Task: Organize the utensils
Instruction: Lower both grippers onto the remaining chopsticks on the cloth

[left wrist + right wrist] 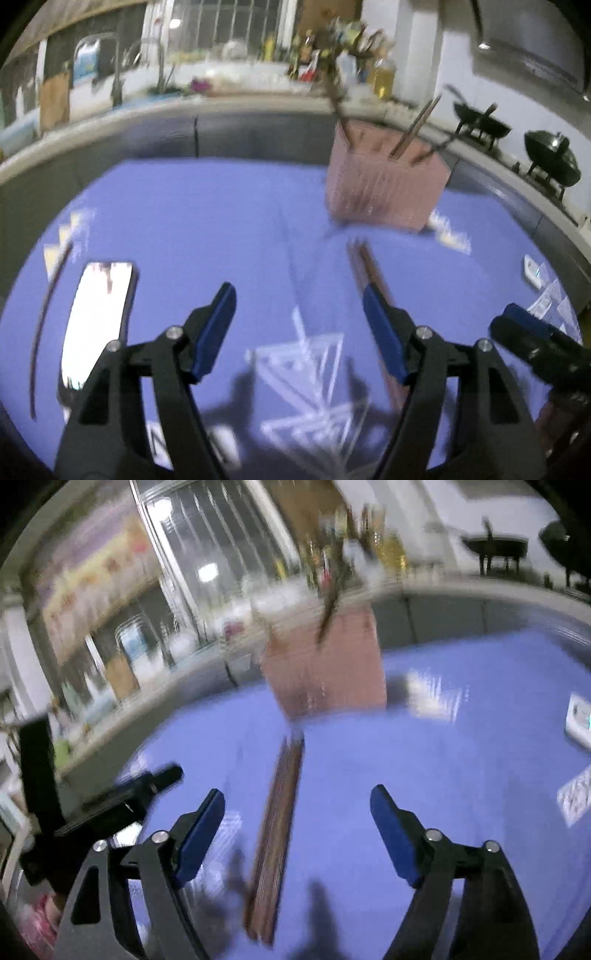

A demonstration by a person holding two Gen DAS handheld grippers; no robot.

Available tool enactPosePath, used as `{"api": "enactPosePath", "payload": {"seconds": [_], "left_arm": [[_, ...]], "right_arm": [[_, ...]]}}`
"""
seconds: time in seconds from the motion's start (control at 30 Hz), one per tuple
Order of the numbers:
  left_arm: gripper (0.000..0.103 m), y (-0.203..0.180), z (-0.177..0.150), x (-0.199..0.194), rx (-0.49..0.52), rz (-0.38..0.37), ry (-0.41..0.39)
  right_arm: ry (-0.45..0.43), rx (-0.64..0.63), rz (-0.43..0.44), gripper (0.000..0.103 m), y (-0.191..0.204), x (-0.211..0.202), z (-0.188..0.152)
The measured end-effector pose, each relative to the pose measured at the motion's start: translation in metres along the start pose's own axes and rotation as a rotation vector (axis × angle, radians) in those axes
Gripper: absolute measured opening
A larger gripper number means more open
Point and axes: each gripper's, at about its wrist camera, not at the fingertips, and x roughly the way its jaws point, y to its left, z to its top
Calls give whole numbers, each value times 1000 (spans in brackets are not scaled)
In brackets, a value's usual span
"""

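Left wrist view: we saw our left gripper (299, 314) released, nothing btwn its pads, over the blue worktop (192, 221); pink utensil holder (388, 177) stood beyond, w/ chopsticks inside. Right wrist view: right gripper (297, 812) likewise released, brown chopsticks (277, 834) lying on the worktop btwn its pads, untouched.

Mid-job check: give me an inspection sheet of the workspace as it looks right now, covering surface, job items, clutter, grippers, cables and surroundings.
Surface: blue table cover, creased, glare patches.
Job's things: pink utensil holder standing upright at the far side with chopsticks and a dark utensil leaning in it; brown chopsticks lying flat on the cover, between the spread fingers in the right wrist view, not touched.
Clutter: phone with a lit screen; clear plastic wrappers; white remote-like item; paper scraps.
Grippers: left gripper open, empty; right gripper open, empty.
Cables: one thin dark cord beside the phone.
Surroundings: kitchen counter with bottles, tap, two dark woks; both views blurred.
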Motion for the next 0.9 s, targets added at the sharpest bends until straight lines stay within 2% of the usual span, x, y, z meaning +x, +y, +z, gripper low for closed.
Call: {"api": "enactPosePath", "payload": {"seconds": [0.23, 0.37, 0.57, 0.9], "left_arm": [[68, 12, -34, 1, -36, -17, 67], [68, 12, -43, 3, -46, -26, 88], [68, 11, -50, 5, -44, -45, 103], [68, 15, -51, 12, -85, -120, 152]], "right_arm": [[64, -94, -32, 52, 25, 7, -17], [105, -113, -32, 42, 29, 14, -18], [126, -80, -15, 40, 24, 17, -17], [197, -82, 6, 24, 25, 30, -20]]}}
